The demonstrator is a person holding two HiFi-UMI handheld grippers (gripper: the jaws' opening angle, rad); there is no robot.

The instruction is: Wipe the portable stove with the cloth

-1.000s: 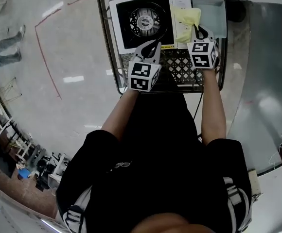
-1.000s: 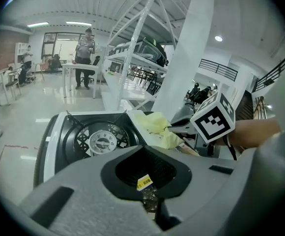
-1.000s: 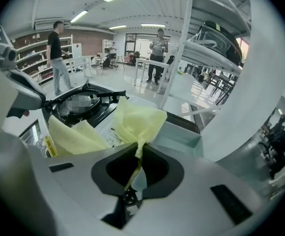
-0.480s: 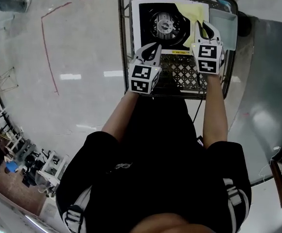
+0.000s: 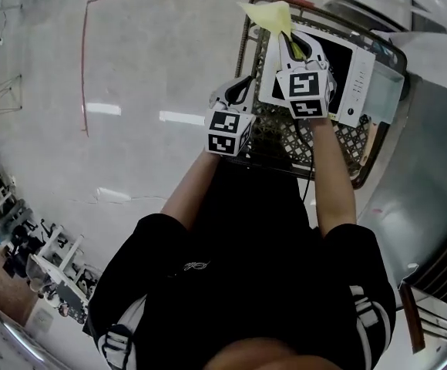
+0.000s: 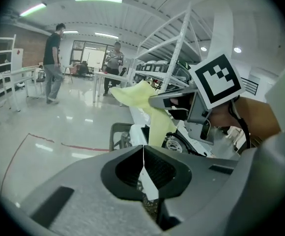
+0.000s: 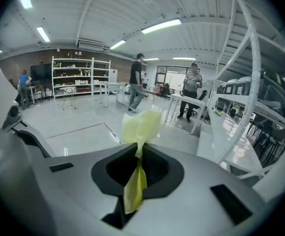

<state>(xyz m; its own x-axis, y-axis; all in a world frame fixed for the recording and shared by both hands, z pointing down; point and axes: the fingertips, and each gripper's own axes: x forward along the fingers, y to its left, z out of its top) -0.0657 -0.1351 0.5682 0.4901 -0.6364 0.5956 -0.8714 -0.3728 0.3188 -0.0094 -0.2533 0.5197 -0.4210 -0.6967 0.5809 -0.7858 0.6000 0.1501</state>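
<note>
My right gripper is shut on the yellow cloth, which sticks up past its jaws, lifted above the cart's far left corner. In the right gripper view the cloth is pinched between the jaws and hangs in the air. The white portable stove with its black top lies in the wire cart, mostly hidden behind the right gripper. My left gripper hovers at the cart's left edge, shut and holding nothing. Its own view shows the cloth, the right gripper's marker cube and the stove burner.
The wire cart holds the stove, and a grey surface lies to its right. The polished floor with red tape spreads to the left. Two people and a shelf stand far off.
The right gripper has lifted the cloth off the spot beside the stove and carried it up and to the left. My head has turned, so the cart sits further right and tilted.
</note>
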